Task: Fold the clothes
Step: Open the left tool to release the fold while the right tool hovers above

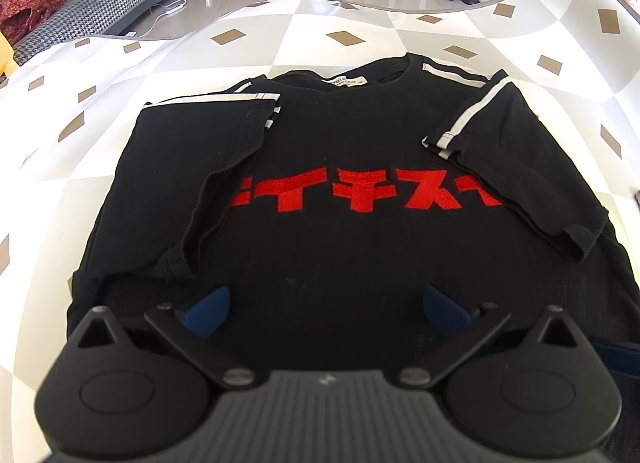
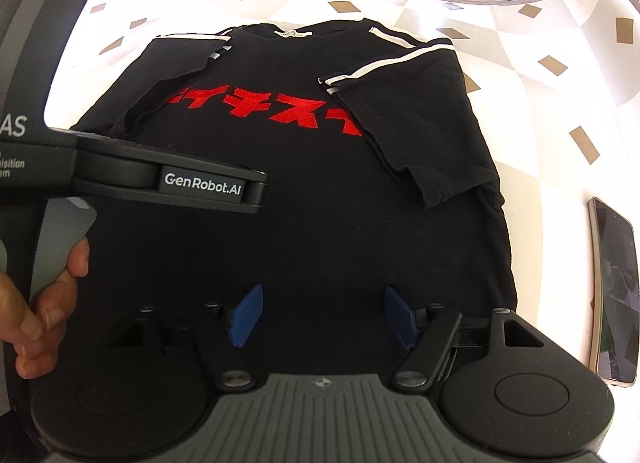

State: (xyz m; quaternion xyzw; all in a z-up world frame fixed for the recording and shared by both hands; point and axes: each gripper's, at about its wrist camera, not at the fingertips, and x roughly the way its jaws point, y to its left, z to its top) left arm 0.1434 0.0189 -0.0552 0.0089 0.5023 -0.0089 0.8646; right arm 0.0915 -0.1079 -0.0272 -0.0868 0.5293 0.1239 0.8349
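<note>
At the far left of the right wrist view a hand (image 2: 44,303) grips the handle of the left gripper (image 2: 168,179), whose black body marked GenRobot.AI reaches in sideways over the near part of the shirt. In its own view the left gripper (image 1: 324,309) hangs just above the hem end, its blue fingertips (image 1: 208,311) spread wide with nothing between them.

The black T-shirt (image 1: 340,247) lies flat and face up on the table (image 1: 120,75), which wears a white and grey checked cover with brown diamonds. Its long axis runs straight away from both cameras: the collar with its white label points to the far side, and the hem lies nearest, under the grippers. A row of red characters (image 1: 360,195) crosses the chest from side to side. Both short sleeves, each with white stripes, are folded inward over the chest, the left one (image 1: 168,183) covering the start of the red row and the right one (image 1: 540,167) covering its end.

The right gripper (image 2: 326,319) also sits over the hem, blue fingertips (image 2: 400,319) well apart and empty; whether they touch the cloth is hard to tell against the black fabric.

At the right, a phone (image 2: 614,295) lies on the table just beside the shirt's edge, not touching it
</note>
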